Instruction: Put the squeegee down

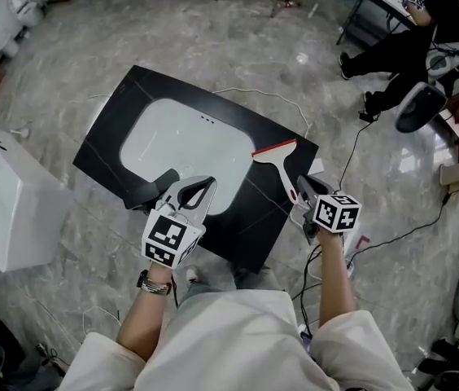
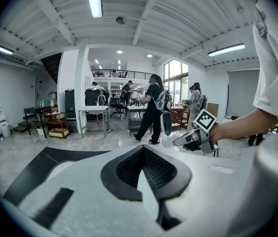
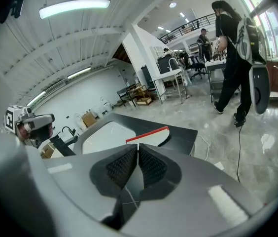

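Squeegee [image 1: 278,160] is pinched by its handle in the right gripper [image 1: 302,189], blade near the panel's [image 1: 114,114] right edge. Lower it flat, then release. The left gripper [image 1: 190,194] is pressed together, empty.

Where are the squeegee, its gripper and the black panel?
squeegee [image 1: 277,163]: head view, white neck under red blade.
right gripper [image 1: 301,186]: head view, between jaw tips.
black panel [image 1: 118,110]: head view, bare left part.

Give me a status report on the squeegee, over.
Left gripper shut, empty. Right gripper shut on squeegee handle, red blade over black panel corner. Not released. Nothing blocking.
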A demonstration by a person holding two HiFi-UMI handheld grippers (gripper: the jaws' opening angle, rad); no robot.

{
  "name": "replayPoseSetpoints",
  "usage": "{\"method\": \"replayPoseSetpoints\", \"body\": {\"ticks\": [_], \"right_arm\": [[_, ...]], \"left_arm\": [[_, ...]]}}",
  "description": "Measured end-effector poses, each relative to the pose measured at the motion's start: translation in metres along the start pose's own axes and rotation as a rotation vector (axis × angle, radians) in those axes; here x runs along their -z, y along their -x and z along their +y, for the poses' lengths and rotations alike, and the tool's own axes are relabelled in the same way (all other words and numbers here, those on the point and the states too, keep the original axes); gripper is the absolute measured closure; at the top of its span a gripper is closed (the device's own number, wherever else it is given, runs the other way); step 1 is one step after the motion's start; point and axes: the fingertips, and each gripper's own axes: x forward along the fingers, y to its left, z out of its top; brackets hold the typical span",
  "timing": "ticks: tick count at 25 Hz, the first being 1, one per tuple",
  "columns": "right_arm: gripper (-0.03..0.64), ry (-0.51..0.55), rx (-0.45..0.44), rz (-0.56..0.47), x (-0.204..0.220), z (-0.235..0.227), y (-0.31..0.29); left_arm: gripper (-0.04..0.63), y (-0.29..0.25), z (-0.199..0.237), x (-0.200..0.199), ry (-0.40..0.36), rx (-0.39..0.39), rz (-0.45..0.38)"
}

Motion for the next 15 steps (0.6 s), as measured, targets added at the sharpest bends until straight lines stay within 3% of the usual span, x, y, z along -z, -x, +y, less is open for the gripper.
{"method": "replayPoseSetpoints", "body": {"ticks": [15], "right_arm": [[0.607, 0.034, 0.082, -0.238, -0.029, 0.1, 0.12]], "left_arm": [[0.595, 0.063, -0.02, -0.024, -0.101, 0.101, -0.078]]}}
